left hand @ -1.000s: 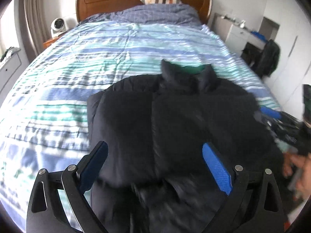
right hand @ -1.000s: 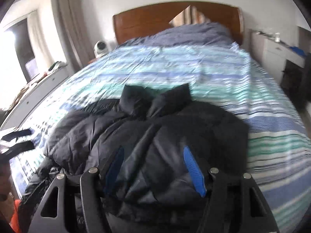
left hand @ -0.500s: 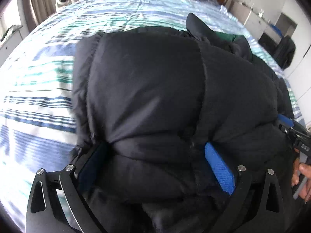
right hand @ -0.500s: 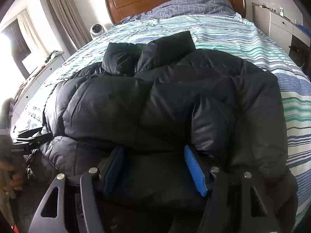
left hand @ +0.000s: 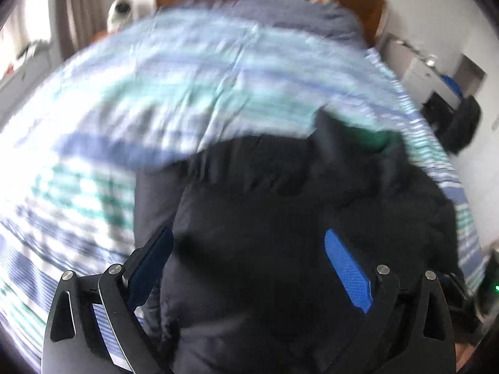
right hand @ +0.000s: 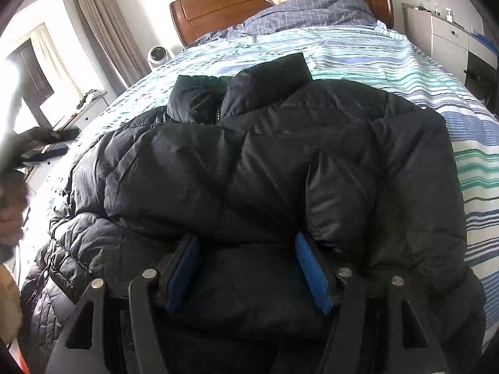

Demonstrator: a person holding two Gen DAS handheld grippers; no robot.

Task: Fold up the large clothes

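Observation:
A black puffer jacket lies on the striped bed, collar toward the headboard, with its lower part folded up over the body. It also fills the lower part of the blurred left wrist view. My right gripper is open with its blue pads on either side of the jacket's near folded edge. My left gripper is open above the jacket's near left part, nothing held. The left gripper also shows at the left edge of the right wrist view.
The wooden headboard and pillows are at the far end. A white fan and curtains stand at the left. White drawers and a dark bag stand at the right of the bed.
The left gripper has pulled up and back from the jacket and its view is blurred by motion. The right gripper has barely moved. The jacket's lower part was folded up over the body.

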